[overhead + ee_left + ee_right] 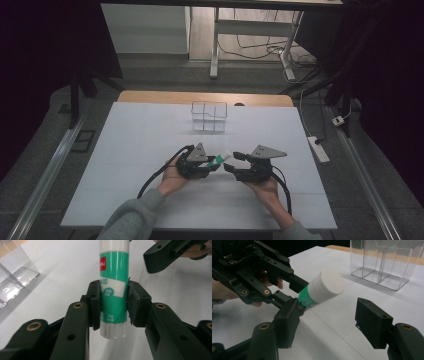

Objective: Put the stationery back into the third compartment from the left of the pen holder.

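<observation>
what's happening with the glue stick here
A person holds a gripper in each hand over the white table. The left gripper is clamped on a green-and-white glue stick with a white cap. The right gripper stands open just before the cap, not touching it. A clear plastic compartment box waits farther back.

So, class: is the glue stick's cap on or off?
On. The white ribbed cap sits on the end of the glue stick, which the left gripper clamps by its green body.
</observation>
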